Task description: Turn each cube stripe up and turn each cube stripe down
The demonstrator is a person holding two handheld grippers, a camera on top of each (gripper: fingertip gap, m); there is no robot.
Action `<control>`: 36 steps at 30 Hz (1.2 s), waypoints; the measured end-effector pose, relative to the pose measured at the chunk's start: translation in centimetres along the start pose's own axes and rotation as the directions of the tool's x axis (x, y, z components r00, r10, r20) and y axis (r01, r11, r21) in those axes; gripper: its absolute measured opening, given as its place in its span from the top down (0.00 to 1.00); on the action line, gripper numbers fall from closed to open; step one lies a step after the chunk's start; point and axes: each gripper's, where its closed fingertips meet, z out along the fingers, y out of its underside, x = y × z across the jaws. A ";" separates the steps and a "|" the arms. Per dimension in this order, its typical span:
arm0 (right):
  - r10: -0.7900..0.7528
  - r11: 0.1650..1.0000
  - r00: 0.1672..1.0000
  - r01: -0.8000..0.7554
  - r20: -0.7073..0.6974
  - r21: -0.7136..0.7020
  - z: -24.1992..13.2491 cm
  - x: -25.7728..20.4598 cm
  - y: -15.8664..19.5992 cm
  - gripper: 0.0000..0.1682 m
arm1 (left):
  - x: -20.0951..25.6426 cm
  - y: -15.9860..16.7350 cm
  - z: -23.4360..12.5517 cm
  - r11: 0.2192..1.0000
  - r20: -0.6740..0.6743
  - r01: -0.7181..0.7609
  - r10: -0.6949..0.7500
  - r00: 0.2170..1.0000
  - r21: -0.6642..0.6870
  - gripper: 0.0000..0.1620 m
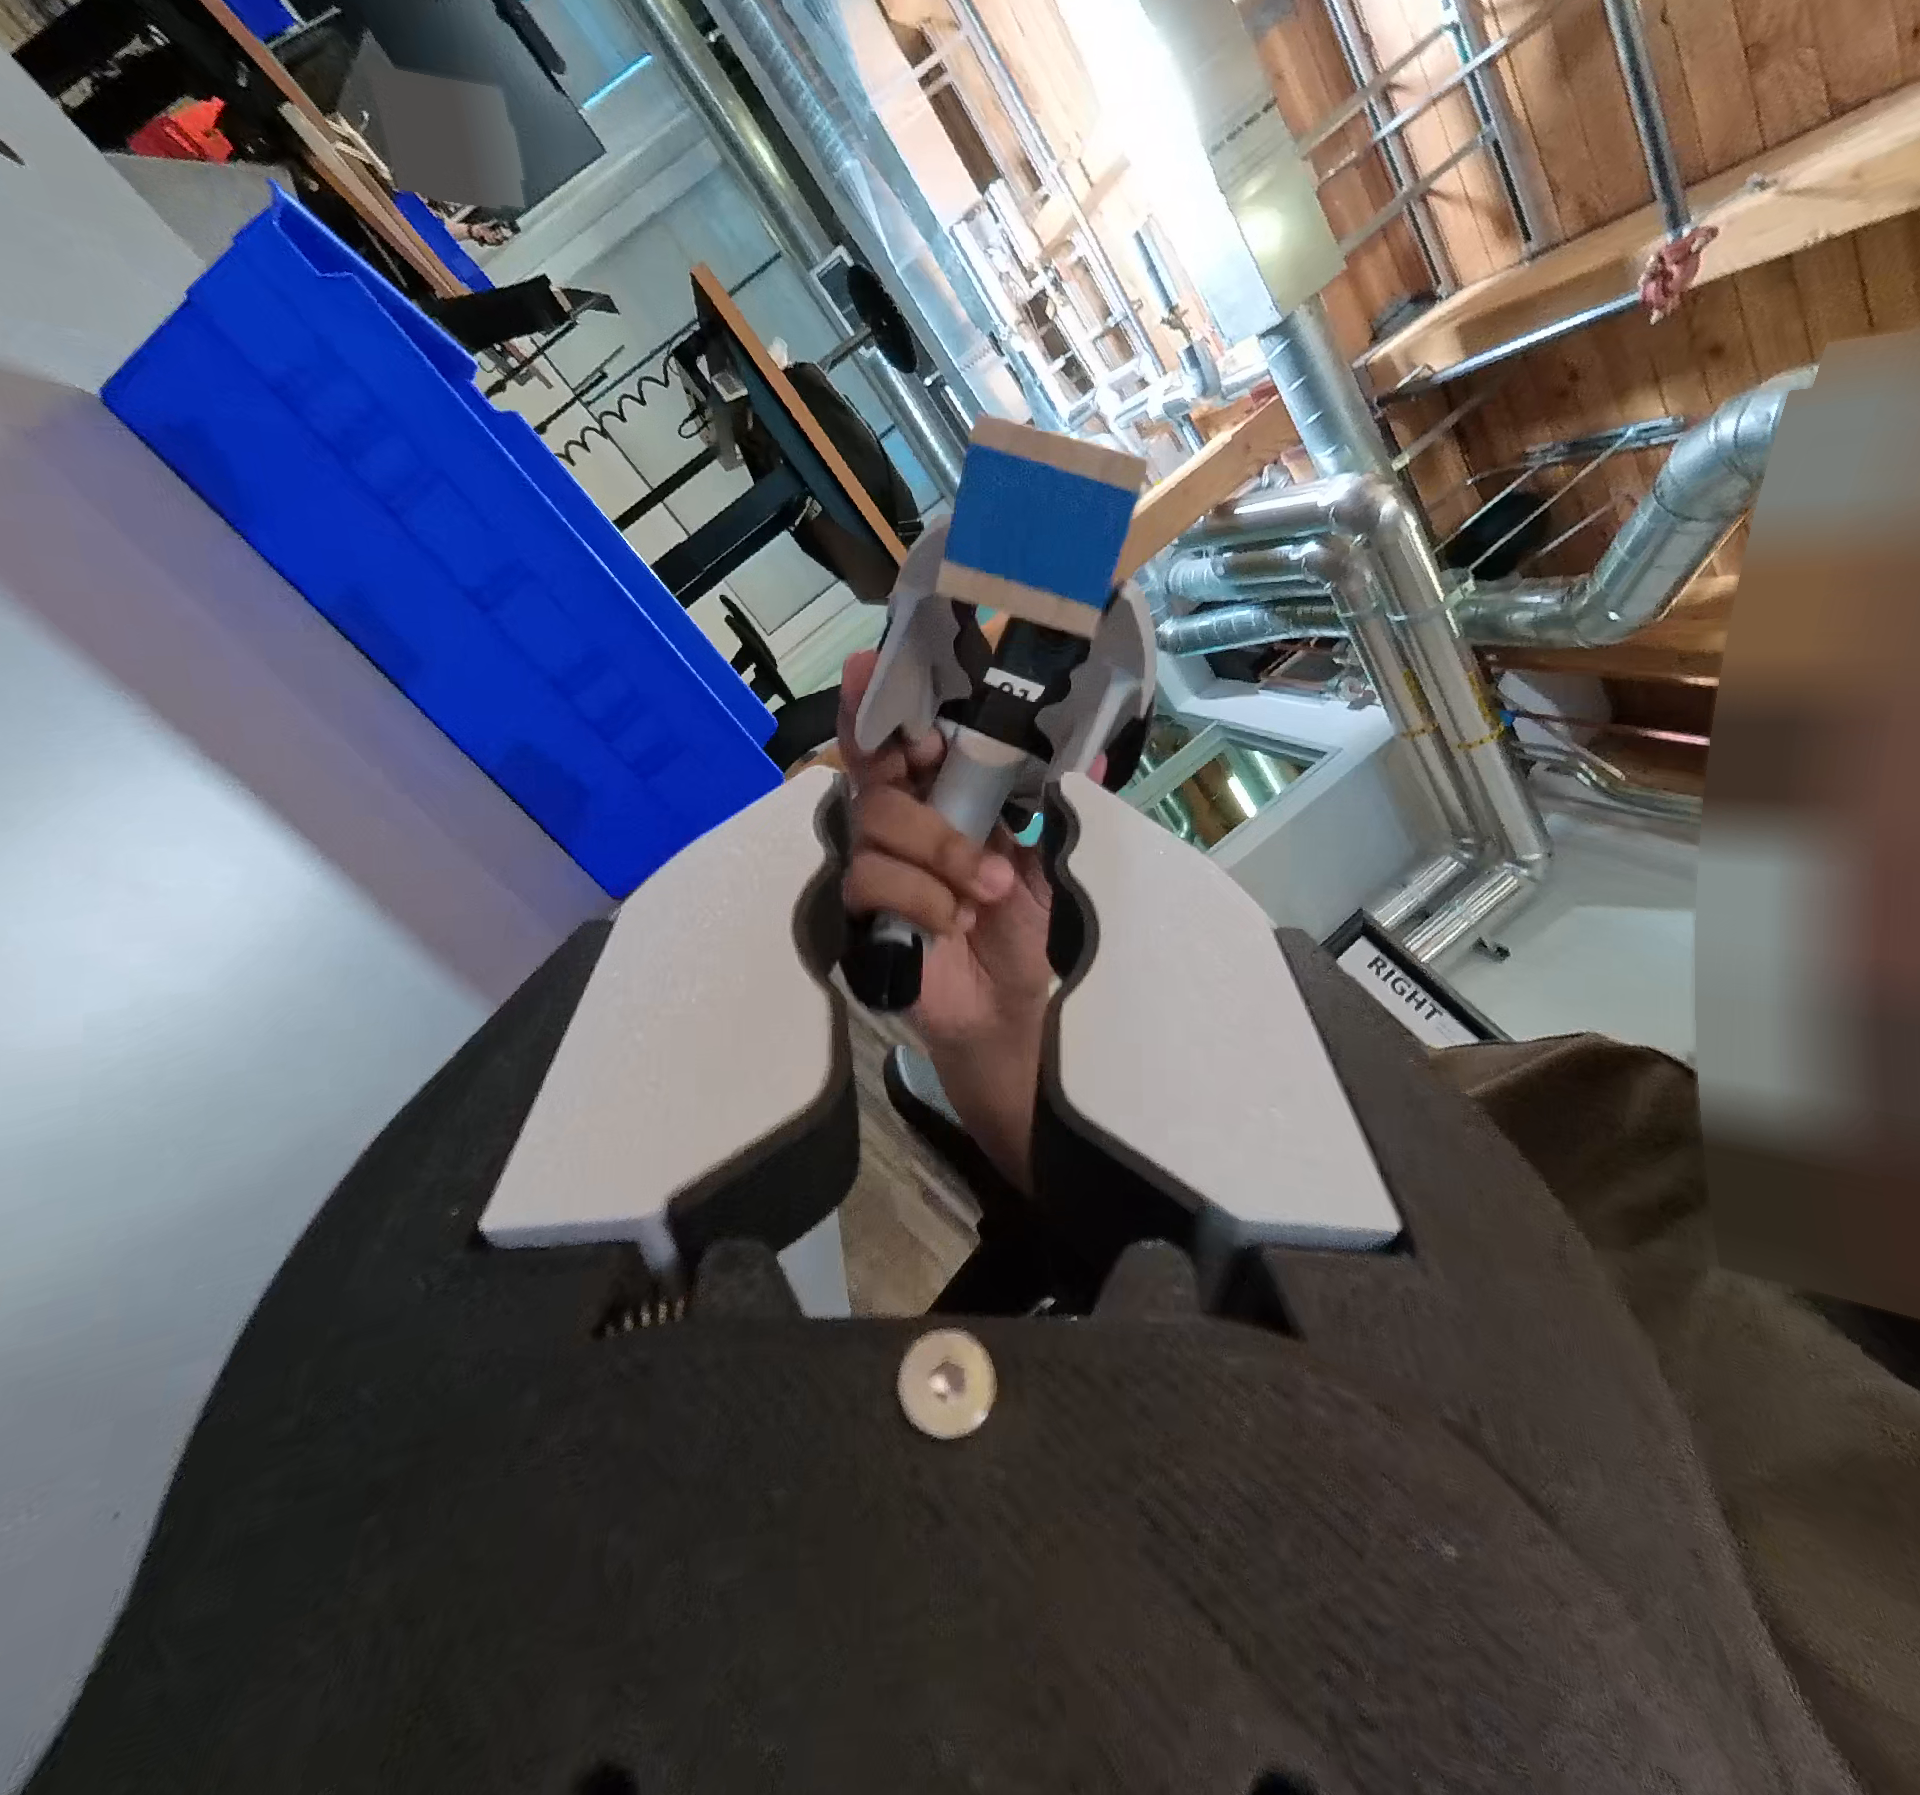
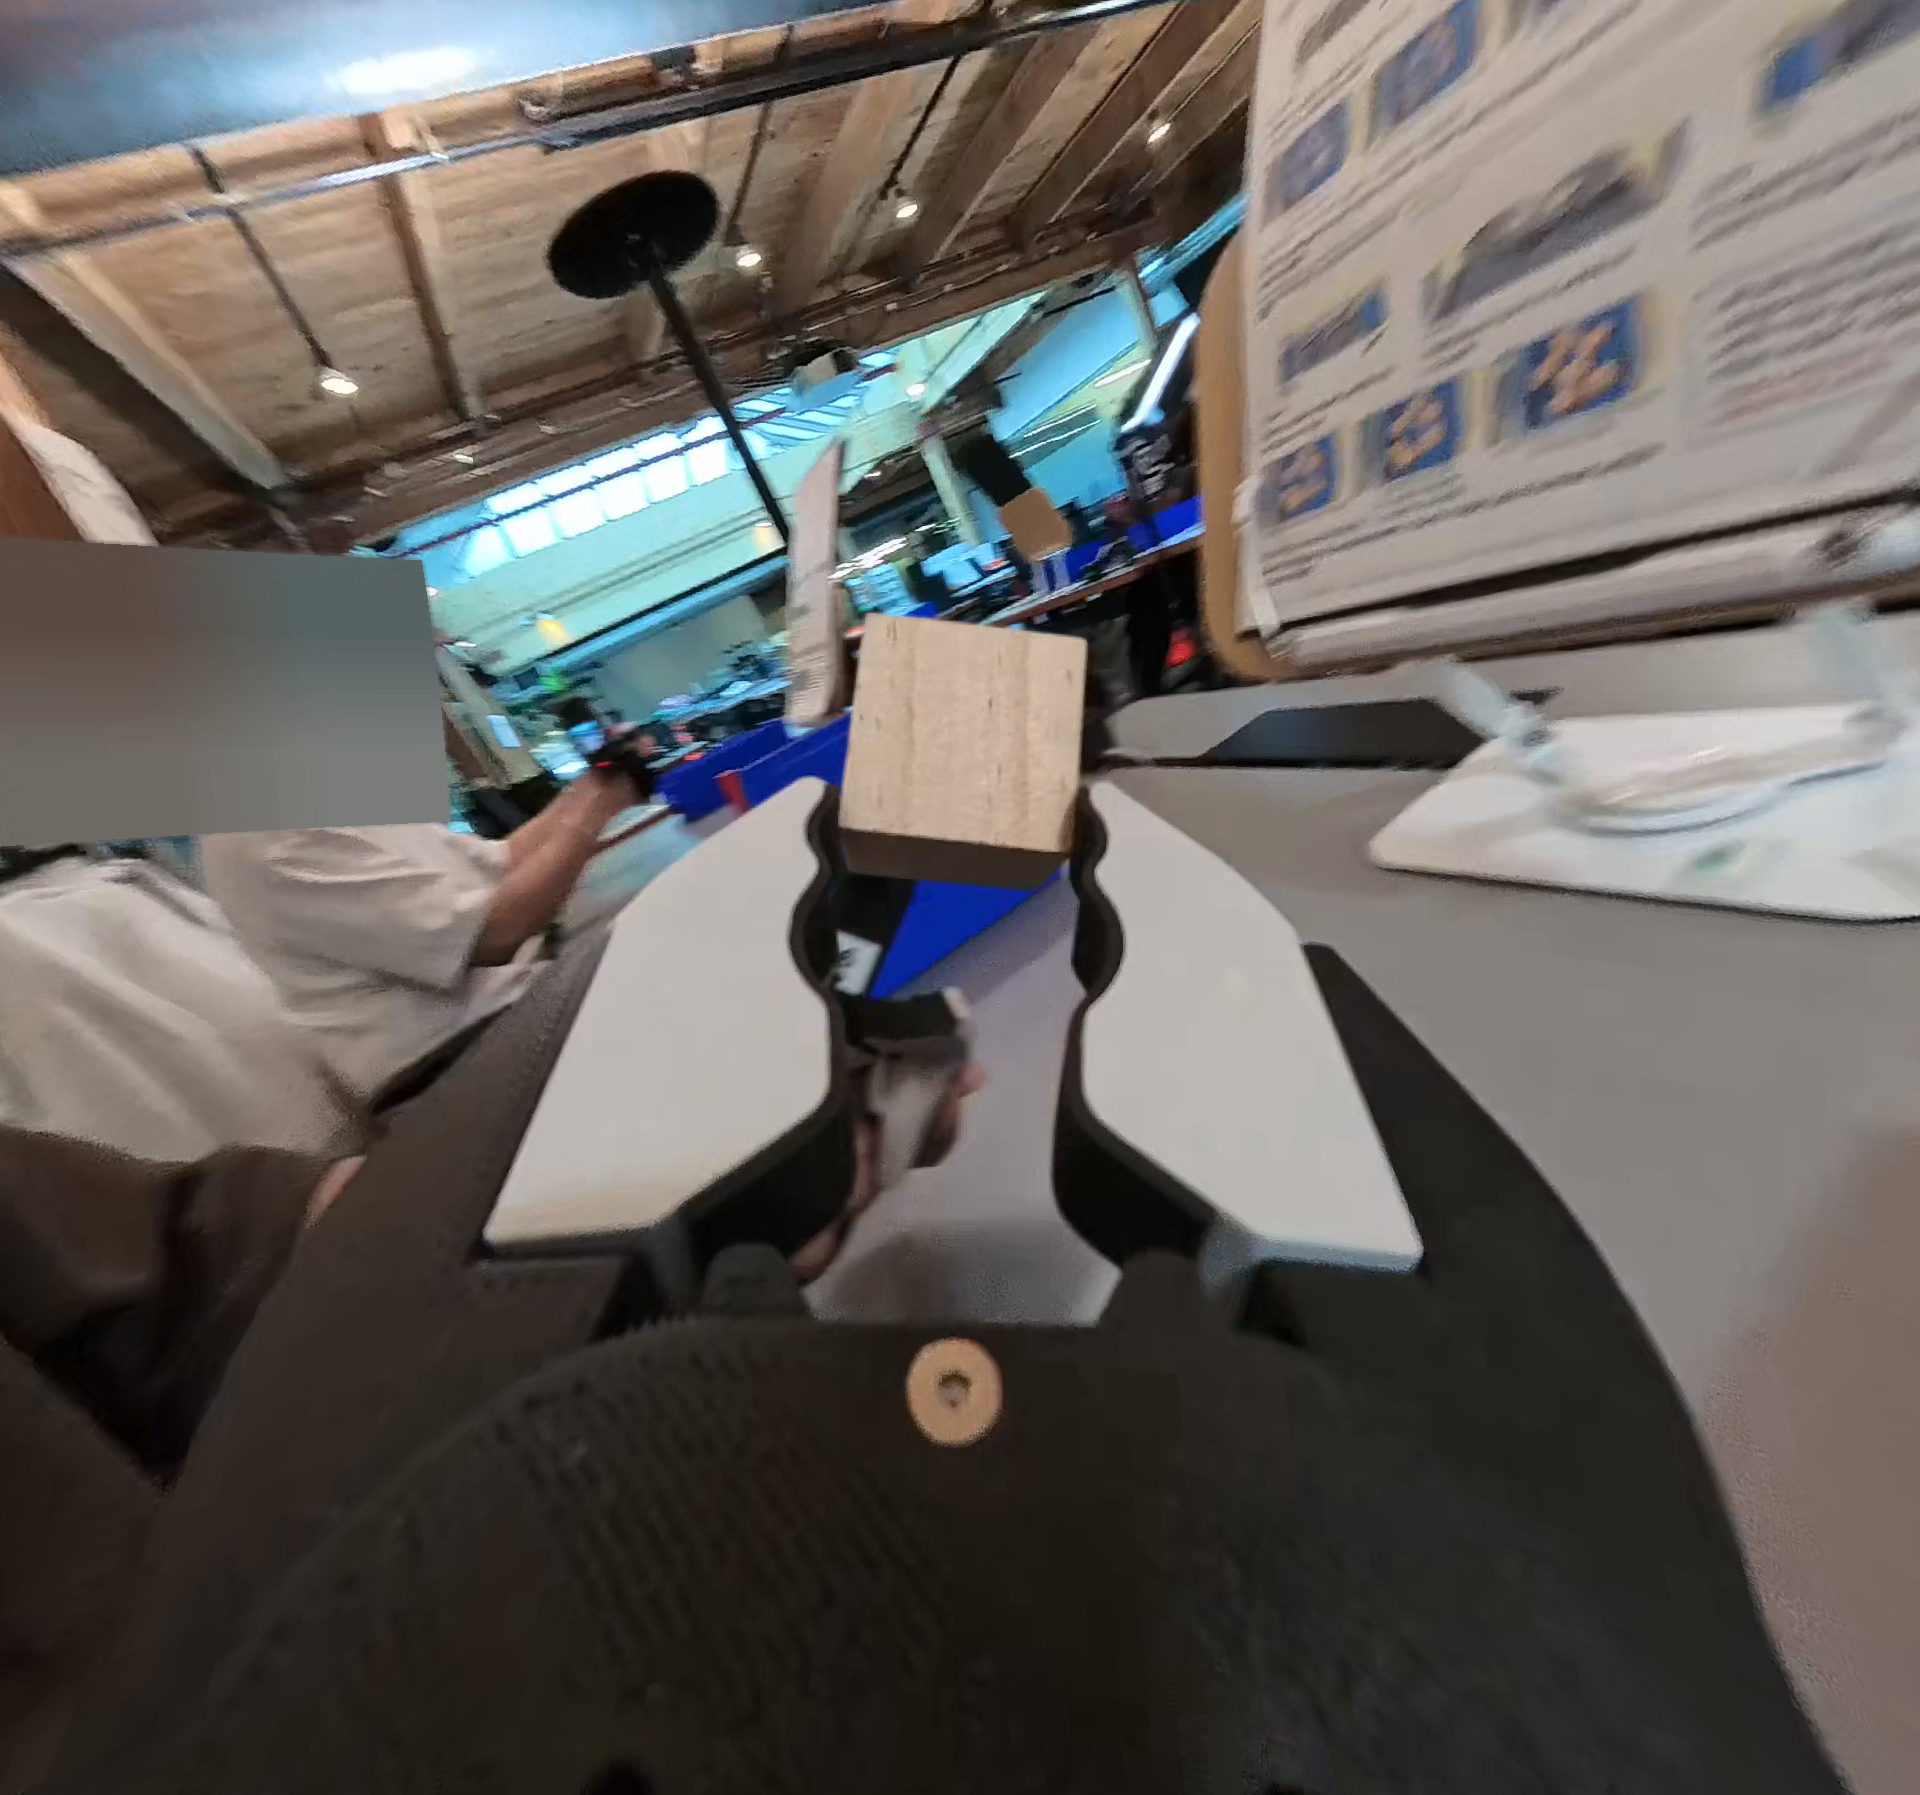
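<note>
Well above the blue plastic bin point(image 1: 436, 540), the right gripper point(image 1: 1023, 623) clamps the blue-striped wooden cube point(image 2: 961, 743) aloft while the left gripper point(image 1: 945, 810) hangs empty, slightly parted; mid-flip, I judge, next needing a wrist roll and set-down.

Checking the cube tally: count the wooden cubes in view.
1. A single cube is gripped in the right claw, blue stripe facing the left claw, which is open and empty. Others may lie out of view.
</note>
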 end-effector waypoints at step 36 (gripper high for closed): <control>-0.564 0.704 0.396 -0.227 -0.725 -0.672 -26.8 23.8 1.6 0.74 | -3.2 0.7 -0.2 0.995 0.065 0.093 -0.091 0.994 -0.042 0.64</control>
